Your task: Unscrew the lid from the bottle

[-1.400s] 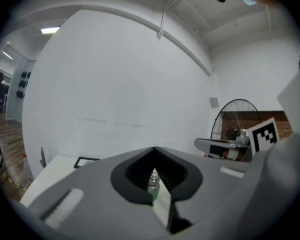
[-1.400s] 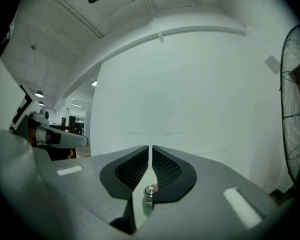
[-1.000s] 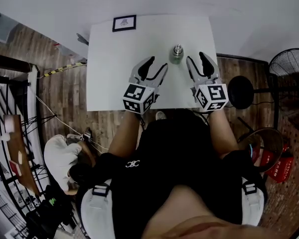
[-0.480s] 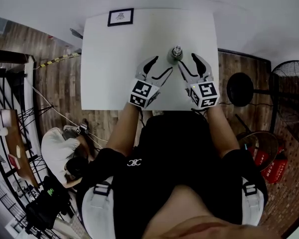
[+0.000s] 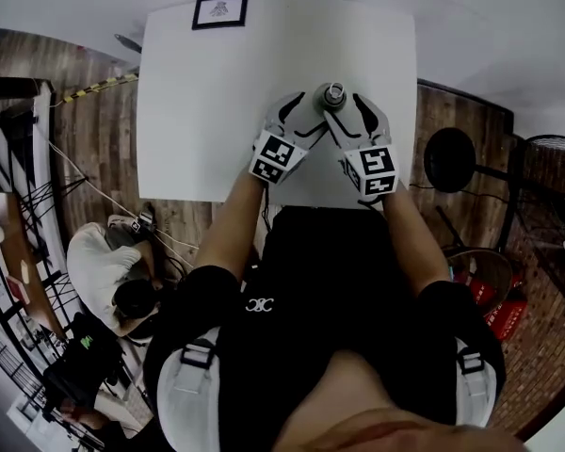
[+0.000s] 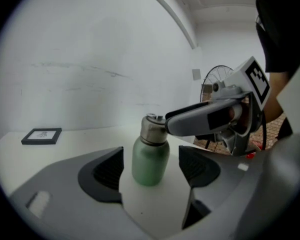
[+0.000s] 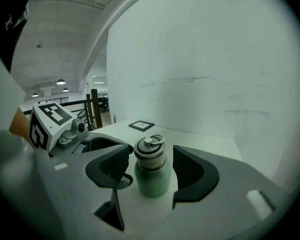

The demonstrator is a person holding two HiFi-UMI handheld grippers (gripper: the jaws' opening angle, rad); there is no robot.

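**Both grippers frame the bottle; lid not yet off**

The left gripper (image 6: 151, 176) has its jaws wide and opening. The bottle (image 6: 150, 160) stands between its pads, low on the green body, with a clear gap on each side, so nothing is gripped.

The right gripper (image 7: 149, 170) is wide and opening too. Its pads stand higher, on either side of the lid (image 7: 150, 151), and its own view shows a gap on both sides. From the left gripper view one of its fingers crosses right beside the lid, and I cannot tell from there whether it brushes it. It holds nothing.

In the head view the two grippers meet in a V around the bottle, the left from the person's left and the right from the right. The bottle stands upright on the white table (image 5: 207, 102), towards its right half, well apart from the small framed card (image 5: 219, 10) at the far left corner.

As for progress, the steel lid, with a ring on top, still sits square on the neck. No gap or tilt shows under it, so I judge the unscrewing not begun, or at least not visibly advanced. The approach looks done, since each gripper is placed for its job. What is left is to close the left on the body, close the right on the lid, turn it loose, probably in several bites, and lift it clear.
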